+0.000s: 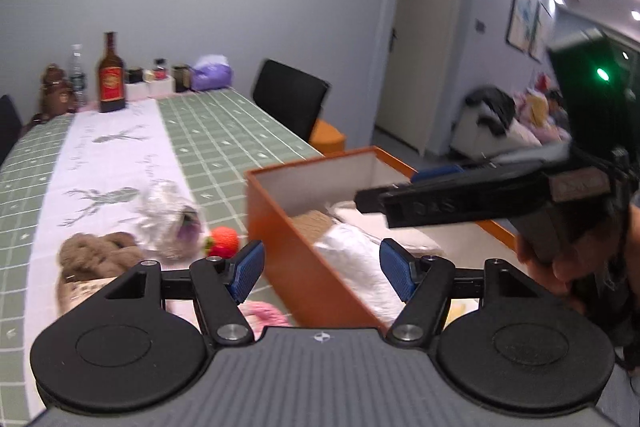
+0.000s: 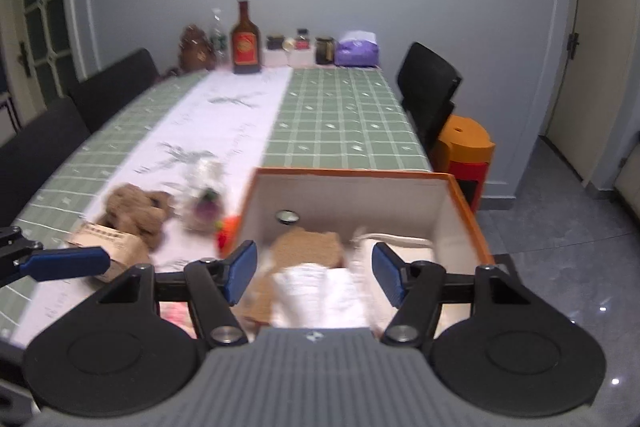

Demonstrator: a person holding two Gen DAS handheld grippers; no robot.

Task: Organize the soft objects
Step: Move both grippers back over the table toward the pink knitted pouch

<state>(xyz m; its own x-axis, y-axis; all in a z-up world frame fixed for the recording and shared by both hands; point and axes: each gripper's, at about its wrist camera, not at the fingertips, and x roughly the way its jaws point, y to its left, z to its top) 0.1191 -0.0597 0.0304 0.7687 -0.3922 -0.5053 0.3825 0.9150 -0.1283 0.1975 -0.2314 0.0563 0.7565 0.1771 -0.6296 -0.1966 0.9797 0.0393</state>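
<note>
An orange box (image 1: 280, 223) (image 2: 464, 203) with a white inside stands at the table's near right. It holds a white soft item (image 1: 352, 259) (image 2: 320, 291), a tan one (image 2: 308, 247) and a cream one (image 2: 400, 243). My left gripper (image 1: 322, 269) is open and empty over the box's left wall. My right gripper (image 2: 316, 273) is open and empty above the box; it also shows in the left wrist view (image 1: 480, 199). On the table left of the box lie a brown plush (image 1: 96, 255) (image 2: 136, 211), a red knitted strawberry (image 1: 222, 241) (image 2: 226, 229), a clear-wrapped item (image 1: 172, 223) (image 2: 204, 199) and a pink knit (image 1: 264, 313).
A cardboard tag or small carton (image 2: 108, 243) lies by the brown plush. Bottles (image 1: 112, 75) (image 2: 245, 41), jars and a purple bag (image 2: 356, 51) stand at the table's far end. Black chairs (image 1: 288, 99) (image 2: 428, 91) and an orange stool (image 2: 464, 143) stand beside the table.
</note>
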